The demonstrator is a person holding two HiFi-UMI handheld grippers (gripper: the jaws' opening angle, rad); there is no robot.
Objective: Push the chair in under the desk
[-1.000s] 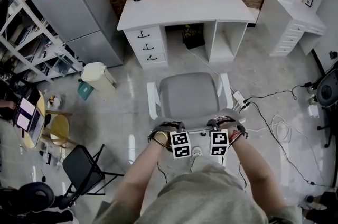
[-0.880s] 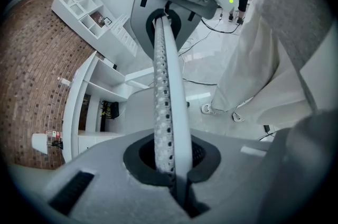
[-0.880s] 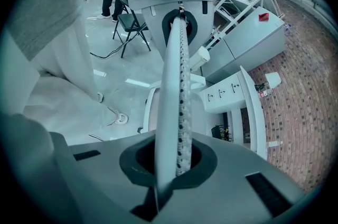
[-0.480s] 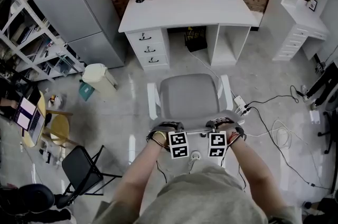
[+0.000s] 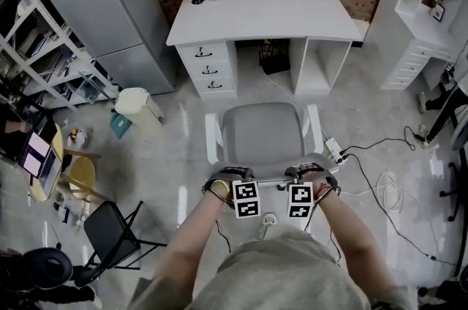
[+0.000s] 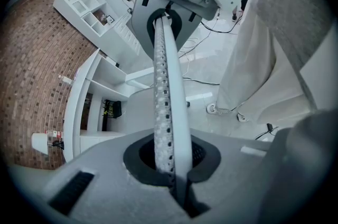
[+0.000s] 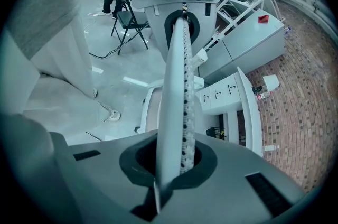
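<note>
Chair (image 5: 263, 131) sits out on the open floor, its grey seat facing the kneehole of the white desk (image 5: 263, 12) but well apart from it, so the push looks barely begun; off to the left a bin (image 5: 135, 102) stands wide of its path, while the drawer unit (image 5: 208, 67) walls the opening's left side; at the top edge of the chair's back the left gripper (image 6: 163, 43) has its jaws pressed together on nothing, and the right gripper (image 7: 182, 40) beside it is clenched empty too, so both can only shove; pushed unevenly, I'd expect the chair to swing and an armrest (image 5: 212, 140) to knock the drawers; a dark object (image 5: 272, 55) waits inside the kneehole, and to the right a power strip (image 5: 333, 150) and a cable (image 5: 281, 89) lie near the base, where a caster might snag
</note>
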